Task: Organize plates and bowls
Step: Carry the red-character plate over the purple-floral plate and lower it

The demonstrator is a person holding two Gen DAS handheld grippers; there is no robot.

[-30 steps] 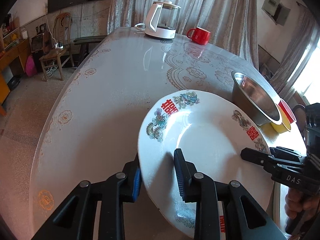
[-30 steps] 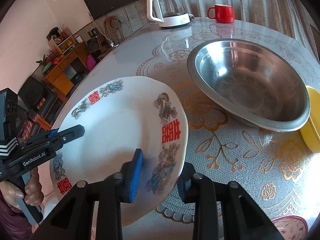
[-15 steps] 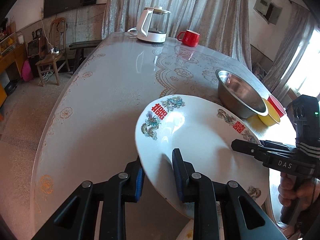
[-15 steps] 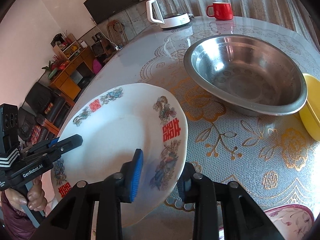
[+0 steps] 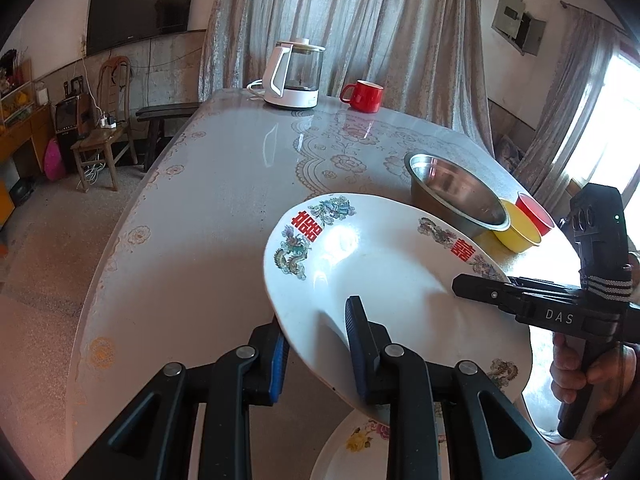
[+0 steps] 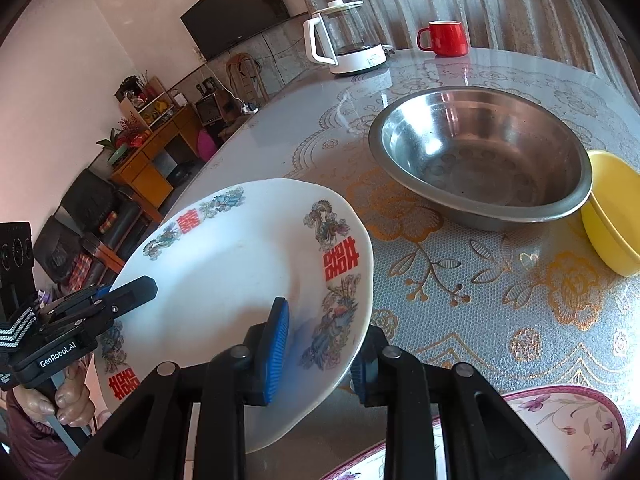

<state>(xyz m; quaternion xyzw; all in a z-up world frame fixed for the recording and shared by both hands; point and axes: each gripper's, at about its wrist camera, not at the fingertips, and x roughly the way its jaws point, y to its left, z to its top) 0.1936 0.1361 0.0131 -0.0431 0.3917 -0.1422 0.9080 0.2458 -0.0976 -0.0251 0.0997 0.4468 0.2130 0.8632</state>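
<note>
Item: plate (image 5: 384, 276), white, red characters and dragon motifs on the rim. Held in the air above the near edge of the counter (image 5: 224, 208), tilted, gripped on two opposite sides.

Left claw (image 5: 316, 344): closed on the plate's near-left rim, one blue pad under the rim, the other on the upper face. Seen from the right wrist, it reaches in level from the left, fist below on the handle.

Right claw (image 6: 320, 344): closed on the plate's opposite rim, one pad on the upper face, the other beneath. Seen from the left wrist, it comes in level from the right, hand (image 5: 580, 372) wrapped round the handle below.

Under the held plate: second plate (image 6: 560, 412), floral, pink-edged, lying on the counter.

Beyond, on the counter: steel bowl (image 6: 484, 156); yellow bowl (image 6: 612, 224) just beside it, seeming to touch its rim; red bowl (image 5: 534, 214) next to the yellow.

Far end: kettle (image 5: 296, 76), red mug (image 5: 364, 96), side by side, well apart from the bowls.
</note>
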